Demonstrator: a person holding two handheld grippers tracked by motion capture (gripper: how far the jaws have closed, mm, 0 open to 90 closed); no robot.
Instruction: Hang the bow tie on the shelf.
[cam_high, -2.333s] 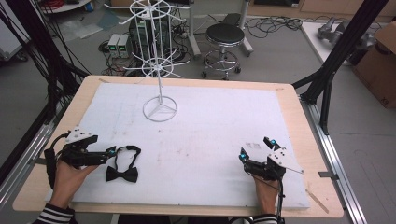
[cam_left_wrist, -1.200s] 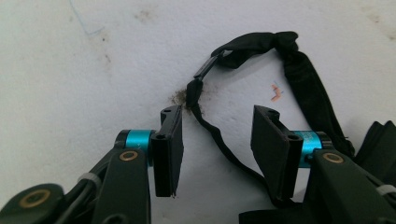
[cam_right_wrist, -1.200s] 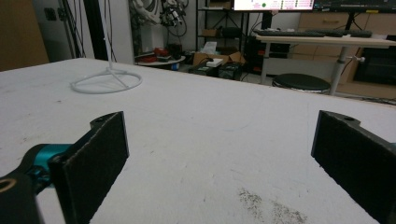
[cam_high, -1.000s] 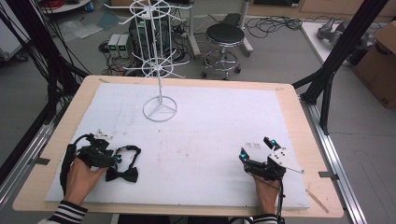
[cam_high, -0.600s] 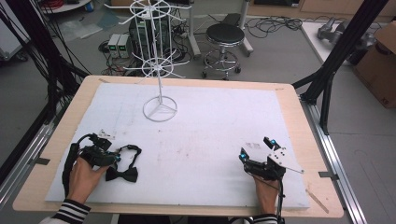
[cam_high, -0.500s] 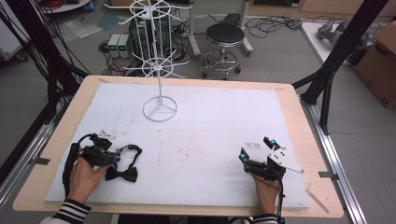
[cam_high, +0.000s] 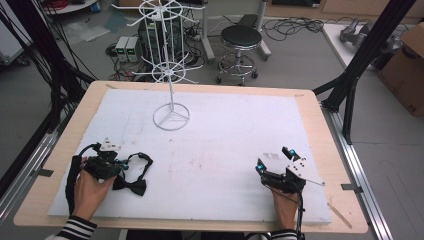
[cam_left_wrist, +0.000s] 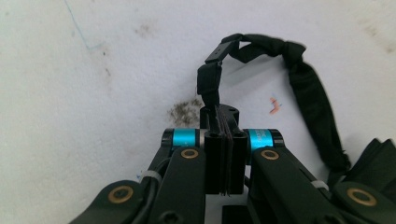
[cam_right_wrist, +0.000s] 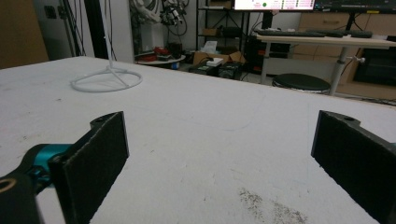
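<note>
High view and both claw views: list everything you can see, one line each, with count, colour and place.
bow tie: one, black, near left of the mat, its strap pinched in the left claw.
wire stand: one, white, far left of the mat, upright on a ring base.
mat: one, white, stained, covering the table.
table: one, light wood, rim showing around the mat.
stool: one, black seat, on the floor beyond the table.
cardboard box: one, brown, floor at far right.
left claw: one, black, shut on the strap.
right claw: one, black, open, near right of the mat.
</note>
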